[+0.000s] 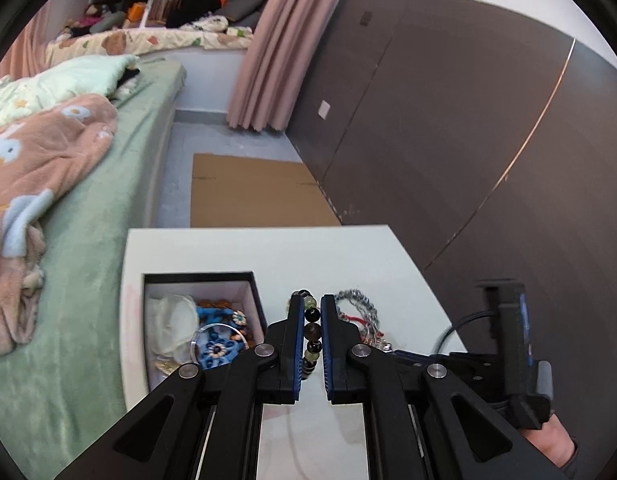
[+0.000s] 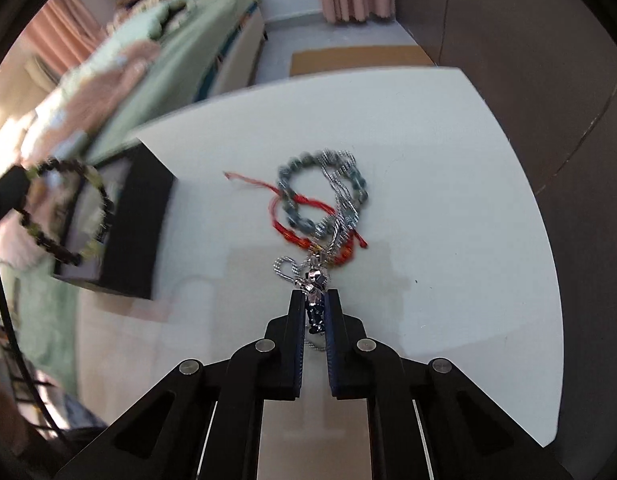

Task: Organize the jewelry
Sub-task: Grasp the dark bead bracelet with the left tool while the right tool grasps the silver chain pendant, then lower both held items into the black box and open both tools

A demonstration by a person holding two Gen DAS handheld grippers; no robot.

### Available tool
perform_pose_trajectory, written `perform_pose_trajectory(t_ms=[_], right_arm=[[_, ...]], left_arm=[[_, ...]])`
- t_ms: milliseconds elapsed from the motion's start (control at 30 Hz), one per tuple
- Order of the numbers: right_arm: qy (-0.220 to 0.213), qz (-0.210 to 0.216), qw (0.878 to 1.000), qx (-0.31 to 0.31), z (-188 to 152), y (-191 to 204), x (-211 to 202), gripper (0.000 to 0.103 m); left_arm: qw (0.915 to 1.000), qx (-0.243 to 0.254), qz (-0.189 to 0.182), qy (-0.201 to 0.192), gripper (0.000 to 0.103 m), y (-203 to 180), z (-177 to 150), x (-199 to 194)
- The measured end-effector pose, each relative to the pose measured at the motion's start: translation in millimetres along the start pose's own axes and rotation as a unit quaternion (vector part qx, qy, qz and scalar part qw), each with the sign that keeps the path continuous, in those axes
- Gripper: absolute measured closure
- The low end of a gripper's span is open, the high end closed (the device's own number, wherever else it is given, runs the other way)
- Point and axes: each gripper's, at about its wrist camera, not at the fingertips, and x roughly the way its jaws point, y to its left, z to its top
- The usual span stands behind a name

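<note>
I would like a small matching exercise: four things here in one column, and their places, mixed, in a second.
1. bead bracelet
2. silver pendant
3. red cord
4. blue flower piece

A. lying on the table
B. in the box
C. in the right gripper
D. in the left gripper

Pairs: 1-D, 2-C, 3-A, 4-B

My left claw (image 1: 311, 344): black fingers, blue pads, dark and pale-green bead bracelet (image 1: 311, 330). At 10 o'clock, black box (image 1: 244, 280), white lining, blue flower pieces. My right claw (image 2: 315, 316): silver chain (image 2: 340, 200), red cord (image 2: 296, 236), grey-blue bracelet (image 2: 286, 188), white table (image 2: 448, 200).
</note>
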Motion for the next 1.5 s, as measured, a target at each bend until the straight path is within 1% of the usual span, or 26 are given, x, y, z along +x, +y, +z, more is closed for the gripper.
perform_pose_trajectory(t_ms=[100, 167, 333, 367, 500, 600, 667, 700, 800, 900, 933, 1000, 1067, 1133, 1233, 1367, 1500], right_arm=[[-0.032, 0.04, 0.999, 0.017, -5.1, 1.4, -22.6, 0.092], [-0.044, 0.06, 0.997, 0.027, -6.0, 3.4, -31.1, 0.092], [-0.078, 0.109, 0.99, 0.049, -10.9, 10.3, -53.0, 0.092], [-0.084, 0.125, 0.987, 0.054, -12.4, 10.2, -57.4, 0.092], [-0.102, 0.174, 0.977, 0.074, -0.8, 18.8, -58.8, 0.092], [-0.124, 0.216, 0.964, 0.094, -0.9, 18.9, -67.0, 0.092], [-0.136, 0.237, 0.956, 0.102, 0.8, 20.1, -71.1, 0.092], [-0.144, 0.247, 0.953, 0.104, 1.2, 22.1, -73.4, 0.092], [-0.163, 0.264, 0.945, 0.105, 3.7, 28.7, -78.7, 0.092], [-0.175, 0.276, 0.94, 0.099, 6.2, 35.6, -85.5, 0.092], [-0.179, 0.277, 0.939, 0.095, 7.8, 39.5, -88.8, 0.092], [-0.188, 0.283, 0.936, 0.09, 11.6, 44.3, -95.1, 0.092], [-0.198, 0.296, 0.93, 0.088, 17.6, 48.2, -104.5, 0.092], [-0.213, 0.296, 0.927, 0.083, 23.4, 52.3, -116.3, 0.092], [-0.231, 0.302, 0.921, 0.078, 28.8, 57.7, -134.8, 0.092], [-0.253, 0.292, 0.921, 0.058, 44.1, 73.6, -167.0, 0.092], [-0.276, 0.28, 0.919, 0.034, 58.8, 91.8, -203.8, 0.092]], left_arm=[[0.9998, -0.004, -0.001, -0.018, 0.095, 1.5, 0.3, -17.1], [0.9997, -0.006, 0.0, -0.025, 0.095, 4.6, 1.3, -23.2], [0.9993, -0.013, 0.017, -0.031, 0.095, 17.3, 0.4, -29.9], [0.9992, -0.016, 0.02, -0.032, 0.095, 20.2, 0.5, -30.0], [0.9986, -0.035, 0.021, -0.033, 0.095, 31.7, 1.5, -28.9], [0.9977, -0.052, 0.016, -0.04, 0.095, 39.2, 4.0, -28.6], [0.9972, -0.065, 0.006, -0.038, 0.095, 43.2, 5.0, -27.9], [0.9969, -0.071, 0.004, -0.033, 0.095, 45.4, 5.7, -25.8], [0.9967, -0.077, 0.013, -0.021, 0.095, 48.1, 6.4, -22.4], [0.9962, -0.083, 0.024, -0.007, 0.094, 52.6, 8.3, -18.6], [0.996, -0.086, 0.027, -0.004, 0.09, 54.2, 8.4, -17.9], [0.9952, -0.093, 0.031, -0.001, 0.076, 57.9, 8.7, -17.0], [0.9948, -0.097, 0.033, -0.004, 0.042, 58.9, 8.1, -18.9], [0.9946, -0.098, 0.031, -0.016, 0.031, 59.4, 8.2, -24.1], [0.9949, -0.094, 0.029, -0.022, 0.03, 59.2, 9.8, -29.8], [0.9947, -0.095, 0.027, -0.027, 0.03, 61.1, 11.9, -34.1], [0.9938, -0.099, 0.029, -0.042, 0.03, 66.5, 15.1, -41.5]])
